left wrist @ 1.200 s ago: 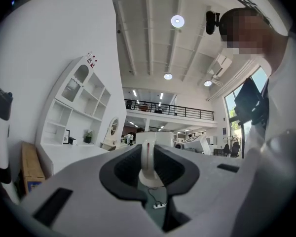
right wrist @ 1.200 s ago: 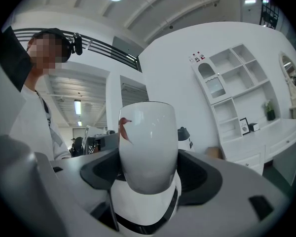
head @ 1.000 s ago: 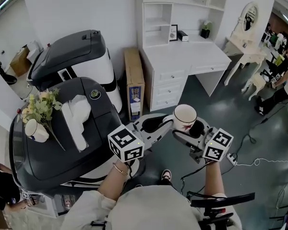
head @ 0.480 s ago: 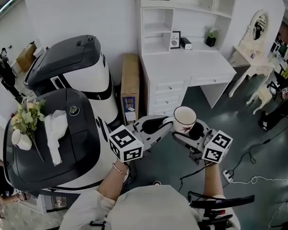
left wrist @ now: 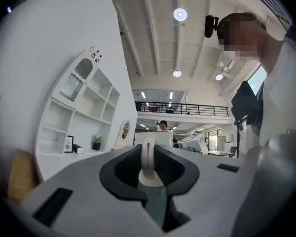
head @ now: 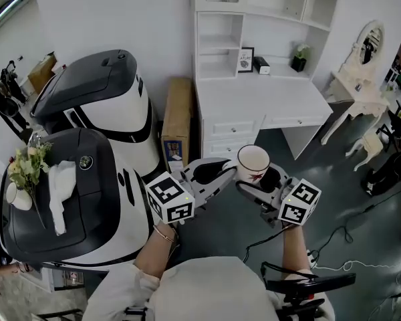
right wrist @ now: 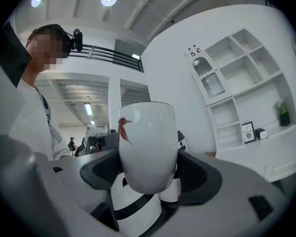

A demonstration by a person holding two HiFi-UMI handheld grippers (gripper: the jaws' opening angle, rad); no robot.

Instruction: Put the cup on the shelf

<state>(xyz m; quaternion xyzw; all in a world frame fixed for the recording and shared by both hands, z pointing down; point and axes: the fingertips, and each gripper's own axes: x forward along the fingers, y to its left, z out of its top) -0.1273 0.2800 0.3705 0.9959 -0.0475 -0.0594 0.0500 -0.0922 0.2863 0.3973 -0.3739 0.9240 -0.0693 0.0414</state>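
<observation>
A white cup [head: 253,161] with a small red mark hangs in the air between both grippers, over the dark floor in front of the white desk. My left gripper [head: 228,173] is shut on the cup's thin handle [left wrist: 148,161], which stands upright between its dark pads. My right gripper [head: 262,182] is shut on the cup's round body [right wrist: 147,144], with its dark pads against the cup's sides. The white shelf unit [head: 220,39] rises above the desk top [head: 254,95] and has several open compartments. It also shows at the left of the left gripper view as shelves [left wrist: 64,122].
A big white and dark-grey machine [head: 100,112] fills the left, with flowers [head: 25,166] and a second cup [head: 15,196] on its top. A cardboard box [head: 177,122] leans beside the desk. A picture frame [head: 246,59] and small plant [head: 299,57] stand on the desk. A vanity table [head: 361,85] stands to the right.
The whole view has swung: the machine slid left and the desk with its shelves came nearer the middle. Both grippers kept their hold on the cup and rose slightly in view.
</observation>
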